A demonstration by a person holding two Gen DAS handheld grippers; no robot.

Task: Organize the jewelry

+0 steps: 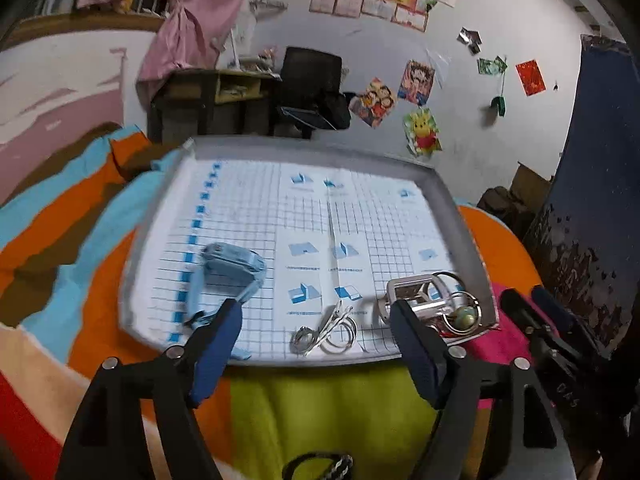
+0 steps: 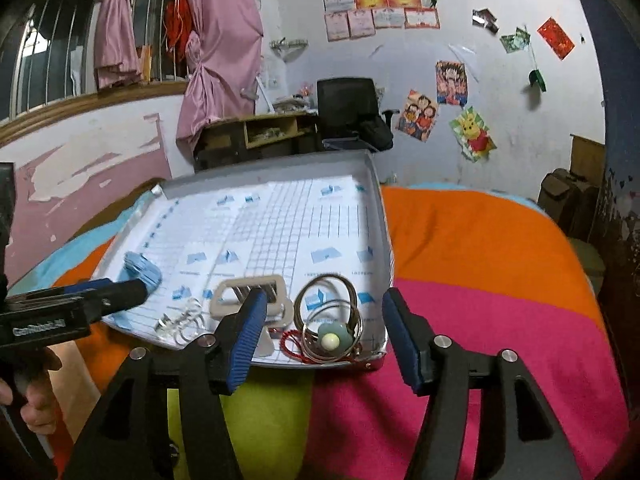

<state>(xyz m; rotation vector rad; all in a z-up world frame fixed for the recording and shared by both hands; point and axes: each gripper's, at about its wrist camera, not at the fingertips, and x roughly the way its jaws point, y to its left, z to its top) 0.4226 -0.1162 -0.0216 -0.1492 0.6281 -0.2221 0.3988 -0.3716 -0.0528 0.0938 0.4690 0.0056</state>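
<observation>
Right wrist view, left claw (image 2: 136, 290) label blurred, tray (image 2: 380, 208) print unreadable

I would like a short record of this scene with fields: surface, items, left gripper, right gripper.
surface: grey tray lined with grid paper, on a colourful blanket
items: light blue watch, small silver rings, silver buckle, bangles with a pale bead
left gripper: open, holding nothing
right gripper: open, holding nothing
</observation>
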